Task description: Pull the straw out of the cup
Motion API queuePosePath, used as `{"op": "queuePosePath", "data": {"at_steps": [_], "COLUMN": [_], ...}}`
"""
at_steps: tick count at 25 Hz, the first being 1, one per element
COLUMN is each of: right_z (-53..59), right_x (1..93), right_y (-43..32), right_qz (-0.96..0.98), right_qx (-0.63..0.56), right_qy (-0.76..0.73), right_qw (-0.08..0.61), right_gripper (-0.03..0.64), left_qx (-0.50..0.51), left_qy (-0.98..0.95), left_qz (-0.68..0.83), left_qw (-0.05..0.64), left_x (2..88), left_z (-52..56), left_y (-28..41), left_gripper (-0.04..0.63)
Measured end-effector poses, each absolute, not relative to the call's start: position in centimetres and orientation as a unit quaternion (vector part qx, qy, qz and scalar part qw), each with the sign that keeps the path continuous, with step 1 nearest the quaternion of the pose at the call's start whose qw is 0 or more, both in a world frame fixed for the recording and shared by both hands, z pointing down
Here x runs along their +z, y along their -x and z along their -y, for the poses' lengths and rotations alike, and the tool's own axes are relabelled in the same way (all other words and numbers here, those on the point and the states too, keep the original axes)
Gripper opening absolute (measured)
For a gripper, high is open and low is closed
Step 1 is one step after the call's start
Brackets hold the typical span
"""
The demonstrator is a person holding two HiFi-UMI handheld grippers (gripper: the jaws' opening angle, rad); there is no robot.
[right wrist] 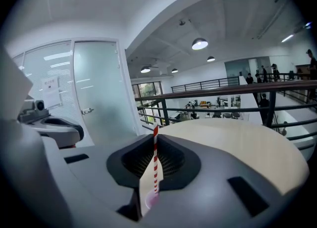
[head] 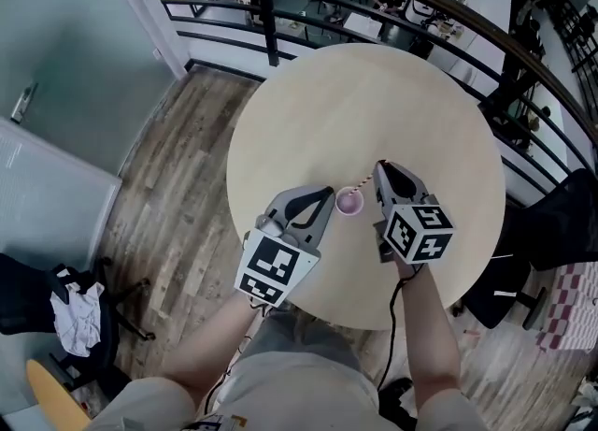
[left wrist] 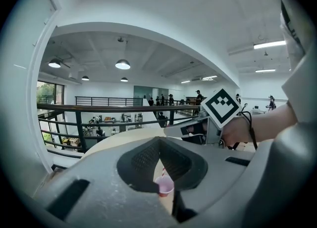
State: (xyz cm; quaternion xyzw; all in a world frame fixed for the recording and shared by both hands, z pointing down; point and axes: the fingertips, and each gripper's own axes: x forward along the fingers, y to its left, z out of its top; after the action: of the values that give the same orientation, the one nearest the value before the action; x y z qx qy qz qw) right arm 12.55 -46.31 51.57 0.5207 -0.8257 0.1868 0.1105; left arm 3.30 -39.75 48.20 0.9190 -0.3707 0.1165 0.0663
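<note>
Jaws of the right gripper [head: 381, 167] pinch the straw [right wrist: 155, 162] over the cup [head: 348, 203] (left gripper [head: 327, 193] closed, empty); table [head: 374, 93] edges well away.

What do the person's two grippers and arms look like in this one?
The left gripper and right gripper both have pale grey shells and black ribbed pads inside tapering jaws. Each carries a white cube printed with black square markers. A black cable trails from the right one. The forearms are bare, with no sleeves in view.
</note>
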Motion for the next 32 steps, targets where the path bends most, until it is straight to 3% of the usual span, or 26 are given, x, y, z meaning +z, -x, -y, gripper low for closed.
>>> {"op": "queuePosePath", "data": {"at_steps": [9, 18, 23, 32], "right_z": [40.6, 32.9, 28.5, 23.7], "right_x": [36.1, 24.2, 20.8, 20.8], "right_y": [-14.5, -15.7, -16.0, -17.6], "right_qz": [0.847, 0.845, 0.845, 0.834], "right_qx": [0.095, -0.041, -0.075, -0.073], "right_qy": [-0.524, -0.533, -0.527, -0.543], "right_qw": [0.009, -0.03, -0.053, -0.066], "right_gripper": [0.032, 0.032, 0.032, 0.032], "left_qx": [0.067, 0.015, 0.01, 0.004], "left_qy": [-0.931, -0.927, -0.931, -0.942], "left_qz": [0.359, 0.357, 0.338, 0.309], "left_qw": [-0.024, -0.11, -0.141, -0.132], "left_x": [37.7, 28.2, 25.4, 24.6], "left_z": [36.4, 32.9, 30.3, 27.0], "left_y": [-3.9, -4.3, -4.9, -5.3], "left_gripper": [0.014, 0.014, 0.014, 0.014]}}
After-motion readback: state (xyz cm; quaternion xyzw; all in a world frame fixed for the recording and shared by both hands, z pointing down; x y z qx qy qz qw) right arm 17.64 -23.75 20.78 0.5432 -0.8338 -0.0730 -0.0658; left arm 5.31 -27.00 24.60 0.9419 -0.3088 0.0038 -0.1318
